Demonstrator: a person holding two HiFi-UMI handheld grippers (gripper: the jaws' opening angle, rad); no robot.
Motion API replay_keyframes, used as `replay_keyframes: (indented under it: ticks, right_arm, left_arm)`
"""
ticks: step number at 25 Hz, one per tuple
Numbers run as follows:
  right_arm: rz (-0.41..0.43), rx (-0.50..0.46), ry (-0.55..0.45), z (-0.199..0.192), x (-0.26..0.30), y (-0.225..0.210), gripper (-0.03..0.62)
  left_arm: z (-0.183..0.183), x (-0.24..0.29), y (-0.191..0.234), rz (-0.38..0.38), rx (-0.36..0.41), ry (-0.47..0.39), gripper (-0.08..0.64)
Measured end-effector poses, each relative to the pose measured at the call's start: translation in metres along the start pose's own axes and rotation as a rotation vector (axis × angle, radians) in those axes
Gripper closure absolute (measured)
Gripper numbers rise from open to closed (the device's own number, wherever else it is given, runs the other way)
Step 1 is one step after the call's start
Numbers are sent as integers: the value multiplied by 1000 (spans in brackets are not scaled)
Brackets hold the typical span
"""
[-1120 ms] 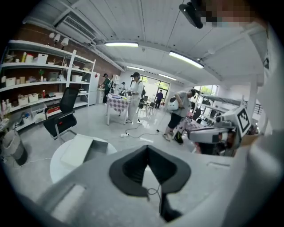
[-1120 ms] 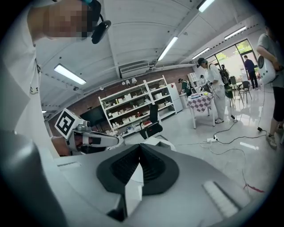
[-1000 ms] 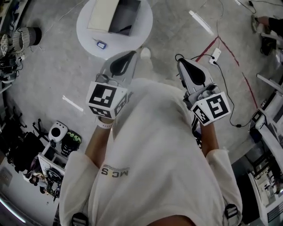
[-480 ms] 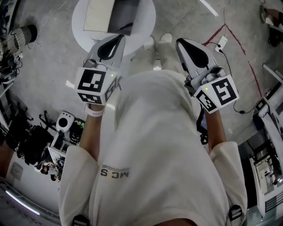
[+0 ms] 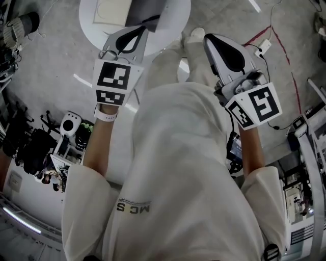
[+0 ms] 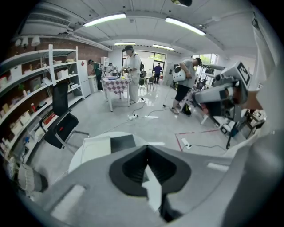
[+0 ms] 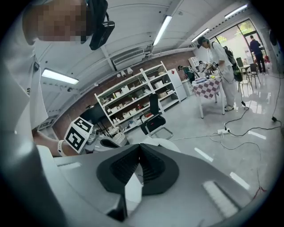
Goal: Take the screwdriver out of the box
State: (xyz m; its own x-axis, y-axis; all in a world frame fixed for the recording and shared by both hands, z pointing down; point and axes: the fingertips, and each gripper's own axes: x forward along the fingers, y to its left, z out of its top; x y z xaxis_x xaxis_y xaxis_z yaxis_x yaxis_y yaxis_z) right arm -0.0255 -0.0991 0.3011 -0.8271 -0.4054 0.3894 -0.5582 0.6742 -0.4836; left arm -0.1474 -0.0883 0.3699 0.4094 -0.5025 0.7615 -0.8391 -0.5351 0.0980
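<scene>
- Here, the left tongs (image 5: 133, 34) are closed, tips meeting with nothing between them, held above the near edge of the round white surface (image 5: 173, 15).
- The right tongs (image 5: 216, 43) are likewise closed and empty, off to the side over the floor.
- The box (image 5: 109, 11) lies open on that surface.
- The screwdriver cannot be made out inside the box.

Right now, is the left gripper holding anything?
No, the left gripper has its jaws together with nothing between them.
</scene>
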Motion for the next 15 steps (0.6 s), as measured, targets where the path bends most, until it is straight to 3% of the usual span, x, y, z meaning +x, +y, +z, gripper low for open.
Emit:
replay_keyframes:
  ticks: [10, 12, 15]
  right_arm:
    - [13, 21, 45, -37, 34, -32, 592]
    - [12, 30, 50, -43, 37, -39, 592]
    - [13, 41, 59, -53, 39, -44, 592]
  left_arm:
    - [-62, 80, 25, -7, 160, 167, 558]
    - [-72, 92, 28, -23, 197, 208, 497]
    - [-86, 106, 34, -27, 235, 247, 497]
